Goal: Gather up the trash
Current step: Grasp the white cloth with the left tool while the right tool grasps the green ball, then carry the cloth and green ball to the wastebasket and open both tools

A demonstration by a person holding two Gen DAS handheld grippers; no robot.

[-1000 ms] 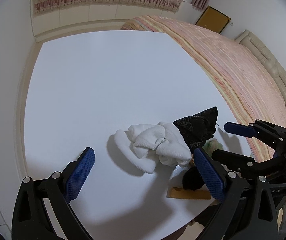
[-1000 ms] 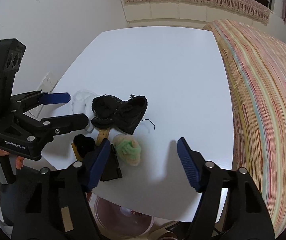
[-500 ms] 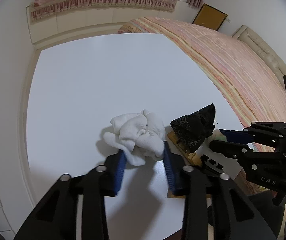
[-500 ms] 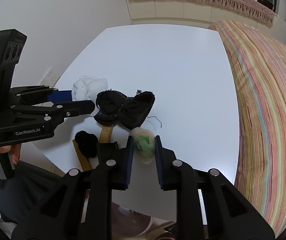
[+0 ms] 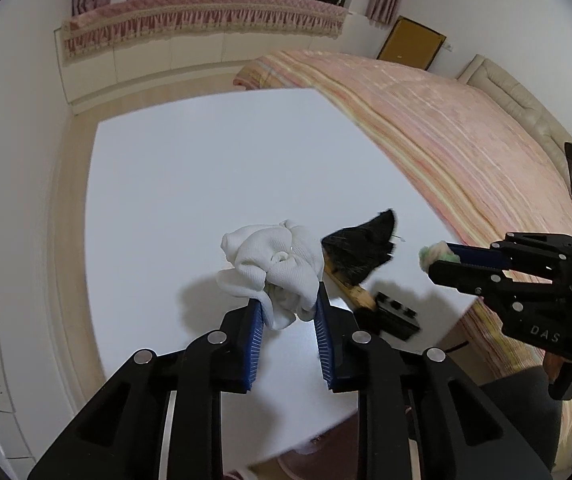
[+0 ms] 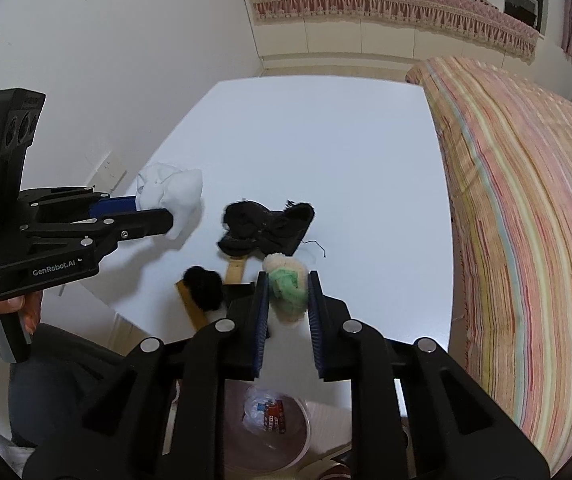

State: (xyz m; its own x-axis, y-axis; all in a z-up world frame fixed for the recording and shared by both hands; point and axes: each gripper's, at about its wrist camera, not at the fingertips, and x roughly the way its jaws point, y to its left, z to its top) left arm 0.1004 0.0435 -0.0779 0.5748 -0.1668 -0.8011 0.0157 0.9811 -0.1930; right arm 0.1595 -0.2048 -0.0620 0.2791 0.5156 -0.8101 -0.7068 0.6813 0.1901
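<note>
My left gripper point(image 5: 287, 312) is shut on a crumpled white cloth point(image 5: 276, 262) and holds it just above the white table point(image 5: 206, 184); the cloth also shows in the right wrist view point(image 6: 170, 194). My right gripper point(image 6: 286, 296) is shut on a green and cream wad point(image 6: 286, 288), lifted near the table's front edge; the wad also shows in the left wrist view point(image 5: 435, 252). A black cloth point(image 6: 266, 230) lies on the table between both grippers, also seen in the left wrist view point(image 5: 359, 246).
A wooden brush with black bristles point(image 6: 202, 290), a wooden strip point(image 6: 236, 270) and a small black block point(image 5: 395, 314) lie near the front edge. A pink bin point(image 6: 270, 428) holding wrappers stands on the floor under the table edge. A striped bed point(image 6: 525, 220) borders the table's right side.
Both grippers went from wide open to shut, the left on the white cloth and the right on the green wad. Both then lifted their items off the table.
</note>
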